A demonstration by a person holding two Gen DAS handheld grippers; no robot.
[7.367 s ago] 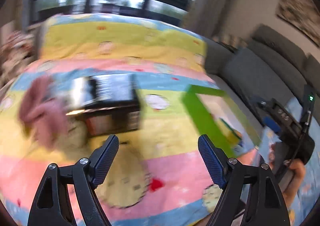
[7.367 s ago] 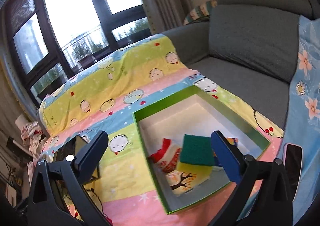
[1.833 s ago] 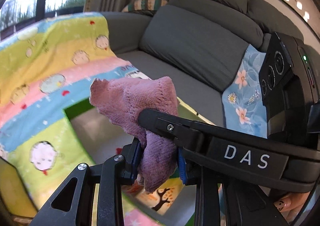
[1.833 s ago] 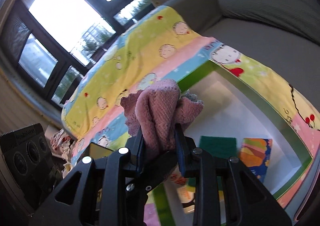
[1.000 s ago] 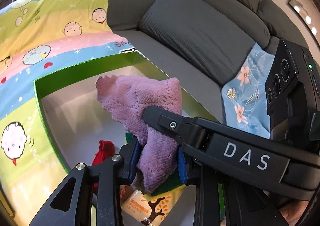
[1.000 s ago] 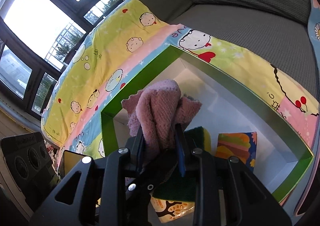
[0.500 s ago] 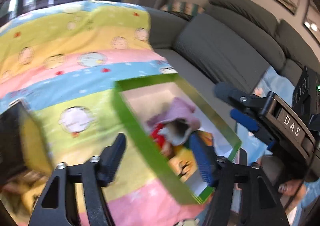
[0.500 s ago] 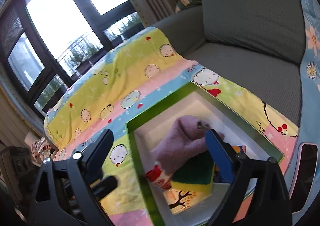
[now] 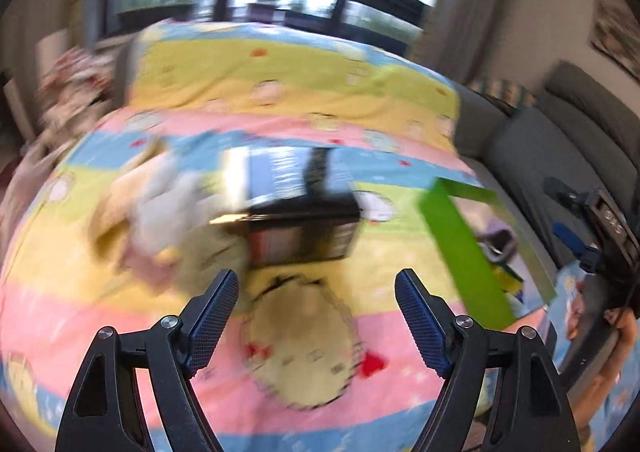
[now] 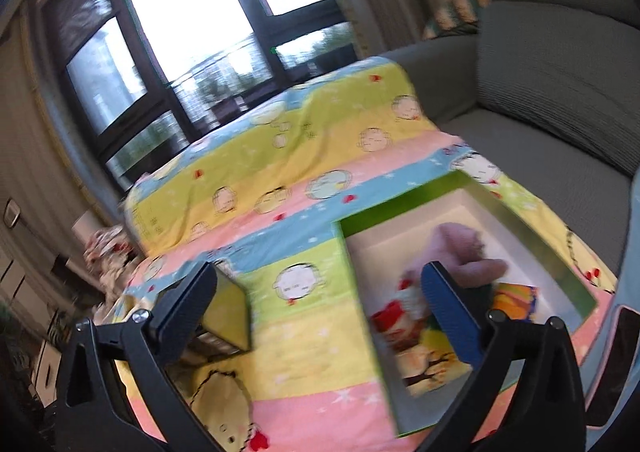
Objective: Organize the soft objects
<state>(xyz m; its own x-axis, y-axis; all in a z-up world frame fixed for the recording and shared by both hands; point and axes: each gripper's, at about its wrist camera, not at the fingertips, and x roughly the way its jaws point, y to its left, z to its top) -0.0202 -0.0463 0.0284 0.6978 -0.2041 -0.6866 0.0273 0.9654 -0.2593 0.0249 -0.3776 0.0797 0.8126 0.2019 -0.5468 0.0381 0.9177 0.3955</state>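
The mauve knitted cloth (image 10: 460,248) lies slumped inside the green-rimmed, white-lined cardboard box (image 10: 404,204), heaped on a green scouring sponge and a few bright printed cloths, so it looks put away with the other soft things. From the cloth, the right gripper (image 10: 320,316) stands at about seven o'clock. Its jaws have just been opening and now gape wide with nothing between them, which suits a hand that has let go and is drawing clear of the box. The left gripper (image 9: 316,316) has also just been opening and is likewise spread and empty, aimed down at the striped cartoon-print blanket (image 9: 280,92). At its eleven o'clock sits a blurred heap of pale and yellowish cloth (image 9: 156,212) beside a black box-like object (image 9: 296,228); I judge that heap the next thing to fetch.
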